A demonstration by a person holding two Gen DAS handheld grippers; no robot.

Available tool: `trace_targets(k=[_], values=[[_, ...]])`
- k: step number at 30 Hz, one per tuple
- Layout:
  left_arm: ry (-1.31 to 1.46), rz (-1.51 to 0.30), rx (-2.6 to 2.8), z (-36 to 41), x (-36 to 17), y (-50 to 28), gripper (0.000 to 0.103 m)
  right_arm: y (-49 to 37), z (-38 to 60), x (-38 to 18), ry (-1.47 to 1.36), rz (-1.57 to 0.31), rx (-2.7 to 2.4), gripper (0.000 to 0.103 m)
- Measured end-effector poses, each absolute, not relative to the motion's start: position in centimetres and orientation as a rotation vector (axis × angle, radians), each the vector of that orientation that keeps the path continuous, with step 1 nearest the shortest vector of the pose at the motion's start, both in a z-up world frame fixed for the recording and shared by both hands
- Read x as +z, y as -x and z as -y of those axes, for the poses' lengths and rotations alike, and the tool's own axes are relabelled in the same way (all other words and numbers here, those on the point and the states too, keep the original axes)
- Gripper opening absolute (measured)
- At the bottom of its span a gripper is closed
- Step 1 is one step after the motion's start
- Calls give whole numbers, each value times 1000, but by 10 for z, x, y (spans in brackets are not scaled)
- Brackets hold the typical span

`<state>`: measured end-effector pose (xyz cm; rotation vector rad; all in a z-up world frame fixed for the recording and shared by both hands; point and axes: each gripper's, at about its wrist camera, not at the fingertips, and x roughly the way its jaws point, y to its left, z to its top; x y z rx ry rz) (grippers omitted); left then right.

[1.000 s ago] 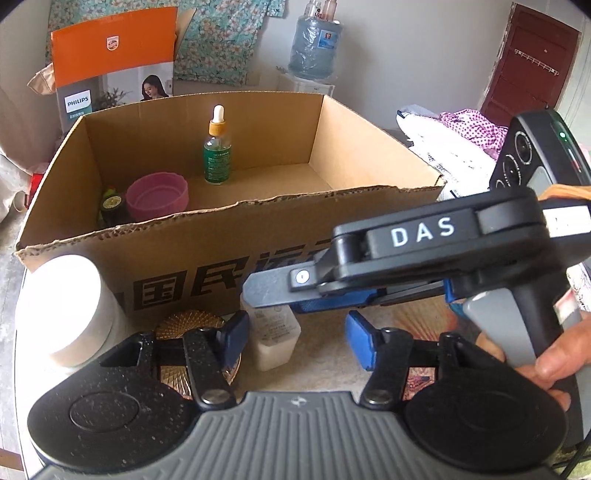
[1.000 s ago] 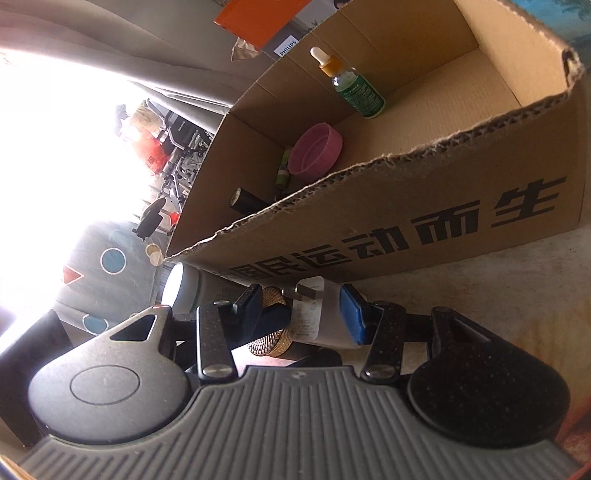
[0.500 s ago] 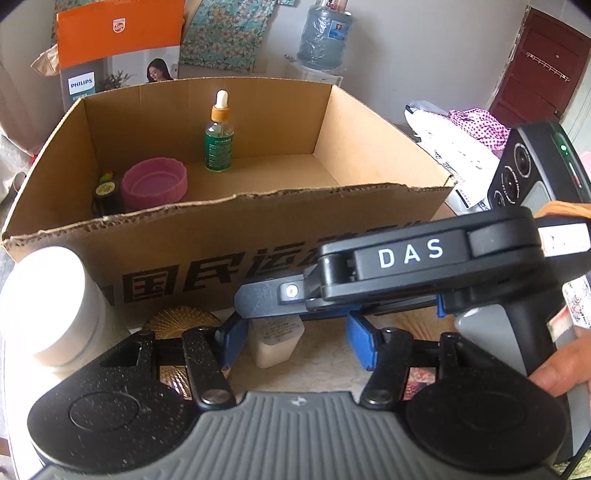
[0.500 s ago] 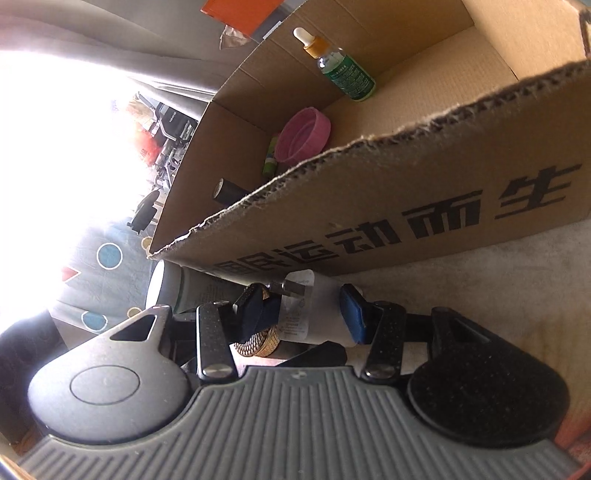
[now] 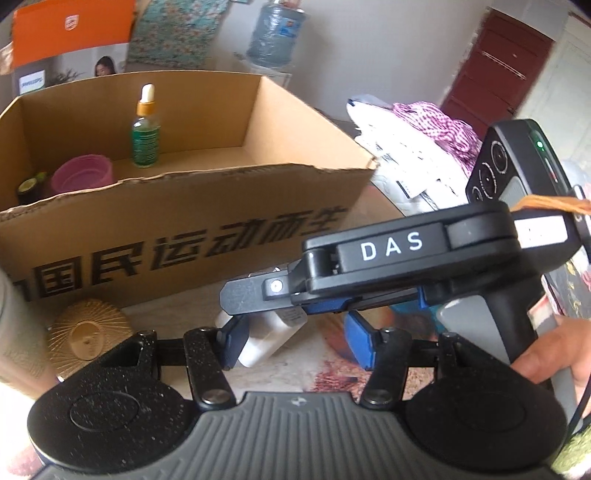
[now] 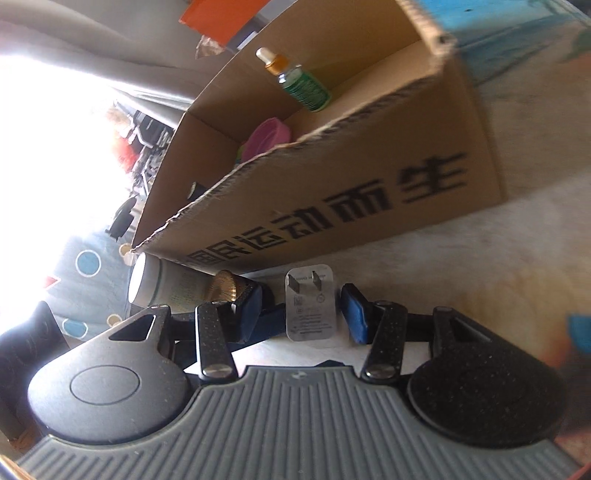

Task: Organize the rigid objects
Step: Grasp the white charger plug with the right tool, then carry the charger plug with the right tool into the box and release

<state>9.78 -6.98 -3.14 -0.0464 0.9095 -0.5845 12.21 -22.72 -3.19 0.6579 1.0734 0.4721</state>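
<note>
A white charger plug [image 6: 309, 302] rests on the table before the cardboard box [image 6: 369, 177], prongs toward the right wrist camera. My right gripper [image 6: 303, 314] is open around it, a thin gap at each blue pad. In the left wrist view the plug [image 5: 266, 341] lies tilted against the left pad of my left gripper [image 5: 297, 339], whose jaws are closing and do not pinch it. The right gripper's black finger [image 5: 243, 295] crosses just above the plug. A gold ribbed lid [image 5: 88, 336] and a white jar [image 6: 162, 284] stand to the left.
The box holds a green dropper bottle [image 5: 146, 138], a pink bowl [image 5: 82, 173] and a dark jar [image 5: 27, 188]. A hand [image 5: 554, 354] grips the right gripper's handle. Clothes [image 5: 417, 147] are piled at the right; an orange carton [image 5: 70, 40] and a water bottle [image 5: 275, 33] stand behind.
The plug, upright and tight between the right gripper's pads before, now sits loose there and tilted. The left wrist view has swung right, so the white jar is almost out of it.
</note>
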Motion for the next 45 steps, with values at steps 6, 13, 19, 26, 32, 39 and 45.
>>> trace_targets(k=[6, 13, 19, 26, 32, 39, 45], values=[[-25, -901, -536, 76, -36, -101, 47, -120, 232, -34, -685, -1064, 458, 48], [-67, -916, -475, 75, -45, -109, 41, -122, 227, -44, -700, -1076, 444, 47], [-78, -913, -445, 77, -48, -110, 36, -121, 226, -49, -718, -1060, 425, 49], [-73, -890, -453, 78, -40, -103, 35, -110, 226, -37, -680, -1030, 414, 48], [-74, -843, -455, 77, -21, -84, 35, -93, 225, -14, -654, -990, 424, 48], [-95, -715, -430, 75, 25, -60, 35, -76, 222, 33, -607, -884, 475, 48], [-85, -625, -410, 77, 61, -73, 35, -88, 223, 78, -540, -792, 521, 48]])
